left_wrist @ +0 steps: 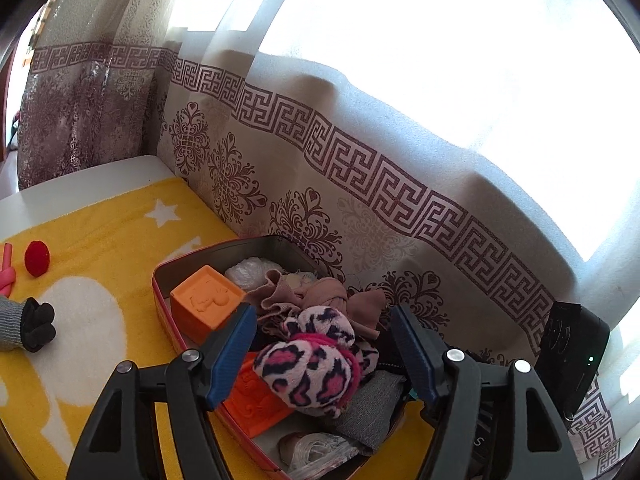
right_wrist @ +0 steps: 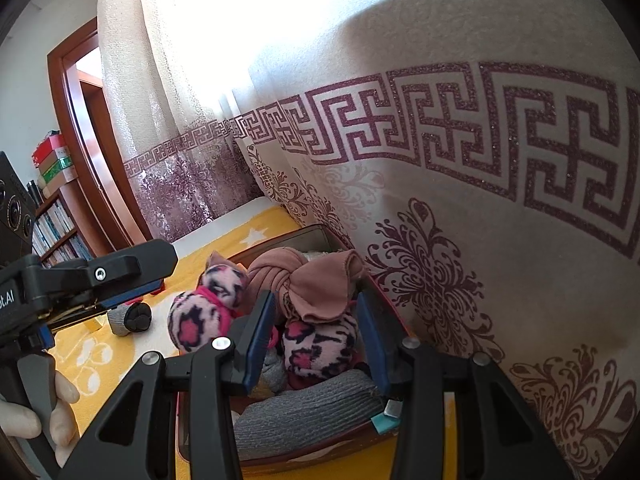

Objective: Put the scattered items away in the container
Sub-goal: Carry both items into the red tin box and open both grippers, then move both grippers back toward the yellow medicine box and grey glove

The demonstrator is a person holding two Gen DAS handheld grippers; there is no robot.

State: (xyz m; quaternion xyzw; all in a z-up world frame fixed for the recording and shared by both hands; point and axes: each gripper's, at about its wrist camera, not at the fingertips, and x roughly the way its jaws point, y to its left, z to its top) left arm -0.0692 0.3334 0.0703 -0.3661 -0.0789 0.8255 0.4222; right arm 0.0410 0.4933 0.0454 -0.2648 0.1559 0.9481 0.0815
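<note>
An open red tin (left_wrist: 160, 276) stands on a yellow blanket (left_wrist: 100, 224) against the curtain. It holds two orange blocks (left_wrist: 204, 300), a pink cloth (left_wrist: 320, 296), a grey sock (left_wrist: 372, 404) and a plastic bag. My left gripper (left_wrist: 324, 314) is open over the tin. A leopard-print sock bundle (left_wrist: 312, 372) rests on the pile between its fingers, clear of the pads. My right gripper (right_wrist: 315, 300) is over the tin from the other side, its pads closed against a second leopard-print sock (right_wrist: 320, 344). On the blanket lie a red ball (left_wrist: 37, 258), a pink stick (left_wrist: 6, 268) and a grey-and-black sock (left_wrist: 28, 324).
The patterned curtain (left_wrist: 360, 184) hangs right behind the tin. The white ledge edge (left_wrist: 80, 176) borders the blanket on the far left. A gloved hand (right_wrist: 60, 400) grips the left gripper's handle. A doorway and a bookshelf (right_wrist: 56, 228) stand beyond.
</note>
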